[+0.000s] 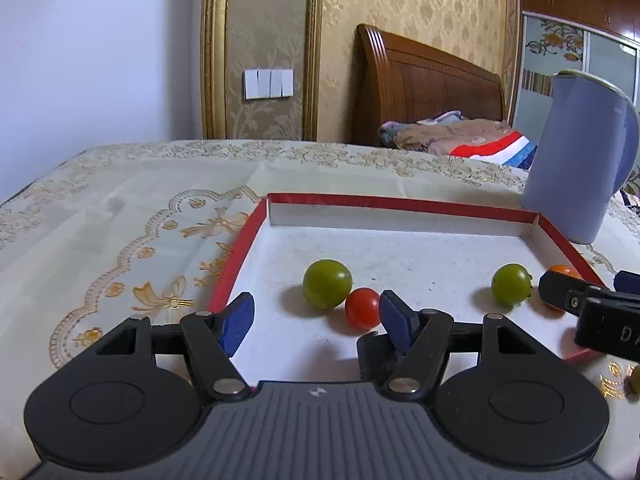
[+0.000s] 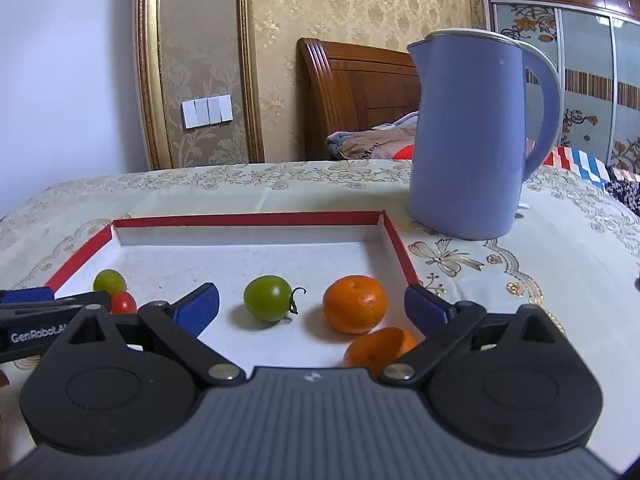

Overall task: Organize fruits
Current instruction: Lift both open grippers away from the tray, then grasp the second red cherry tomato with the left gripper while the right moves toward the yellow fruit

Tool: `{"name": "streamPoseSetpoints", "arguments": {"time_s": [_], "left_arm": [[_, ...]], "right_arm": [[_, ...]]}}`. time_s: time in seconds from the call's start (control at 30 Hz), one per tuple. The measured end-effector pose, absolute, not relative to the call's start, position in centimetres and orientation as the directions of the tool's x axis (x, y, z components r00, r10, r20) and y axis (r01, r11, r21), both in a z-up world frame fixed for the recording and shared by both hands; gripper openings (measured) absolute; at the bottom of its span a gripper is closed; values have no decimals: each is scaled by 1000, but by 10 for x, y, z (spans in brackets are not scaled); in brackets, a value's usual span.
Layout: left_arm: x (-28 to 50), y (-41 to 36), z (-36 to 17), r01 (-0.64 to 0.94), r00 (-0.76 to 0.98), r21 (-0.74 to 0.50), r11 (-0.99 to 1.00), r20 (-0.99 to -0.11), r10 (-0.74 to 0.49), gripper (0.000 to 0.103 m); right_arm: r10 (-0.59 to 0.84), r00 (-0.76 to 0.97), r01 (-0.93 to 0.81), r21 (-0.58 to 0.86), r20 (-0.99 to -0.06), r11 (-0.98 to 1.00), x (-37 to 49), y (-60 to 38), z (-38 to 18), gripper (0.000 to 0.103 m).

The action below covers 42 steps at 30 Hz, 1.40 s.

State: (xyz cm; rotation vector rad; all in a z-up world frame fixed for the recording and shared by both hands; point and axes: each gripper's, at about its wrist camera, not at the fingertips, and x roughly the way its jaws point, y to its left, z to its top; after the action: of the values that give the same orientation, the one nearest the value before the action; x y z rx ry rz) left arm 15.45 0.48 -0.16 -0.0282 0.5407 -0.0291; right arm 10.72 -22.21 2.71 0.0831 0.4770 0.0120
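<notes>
Tray (image 2: 248, 219): red-rimmed, white floor, on the patterned tablecloth (image 1: 120, 208). Holds five fruits. A kettle (image 2: 472, 140) stands beyond its far right corner.

Left claw (image 1: 316, 316): jaws wide, nothing between them, low over the tray's near left part. Its right pad (image 1: 394, 320) sits just beside the red tomato (image 1: 362, 307); whether they touch cannot be told. The large green fruit (image 1: 327, 284) lies just ahead and a little right of the claw's centre line, touching the red tomato on its far left side.

Right claw (image 2: 312, 308): jaws wide, nothing held, low over the tray's near right part. Directly ahead, within the span of the jaws: a green tomato (image 2: 268, 298) left of centre, stem pointing right, and an orange (image 2: 354, 303) right of centre, the two apart. A second orange (image 2: 380, 346) lies nearer, tucked against the right linkage, partly hidden.

Off the tray: a small greenish fruit (image 1: 635, 378), at the edge of the left view, near the right claw's side; mostly cut off.

Judgement: the round fruits offer no long axis, so approach angle matters little. The left claw is nearer the red-and-green pair, the right claw nearer the oranges, green tomato and the stray fruit.
</notes>
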Motion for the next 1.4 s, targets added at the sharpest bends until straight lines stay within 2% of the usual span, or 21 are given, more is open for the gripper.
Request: {"name": "streamPoseSetpoints", "arguments": {"time_s": [0.13, 0.2, 0.67, 1.0, 1.27, 1.4], "left_arm": [[136, 8, 2, 26, 872, -48, 999, -488, -46, 68], [128, 8, 2, 34, 871, -41, 999, -488, -49, 75], [104, 11, -1, 82, 861, -43, 996, -500, -93, 75], [85, 23, -8, 182, 809, -102, 978, -549, -208, 75], [72, 2, -14, 238, 818, 31, 971, -545, -183, 75], [78, 1, -18, 232, 804, 42, 972, -571, -167, 75]], "right_arm": [[49, 881, 3, 110, -470, 994, 92, -228, 25, 101], [60, 881, -2, 122, -470, 992, 82, -232, 22, 101], [59, 897, 14, 162, -438, 987, 50, -247, 21, 103], [71, 901, 19, 203, -427, 979, 35, -259, 21, 103], [69, 901, 24, 208, -428, 978, 33, -261, 20, 103], [97, 891, 4, 221, -443, 975, 29, -262, 19, 103]]}}
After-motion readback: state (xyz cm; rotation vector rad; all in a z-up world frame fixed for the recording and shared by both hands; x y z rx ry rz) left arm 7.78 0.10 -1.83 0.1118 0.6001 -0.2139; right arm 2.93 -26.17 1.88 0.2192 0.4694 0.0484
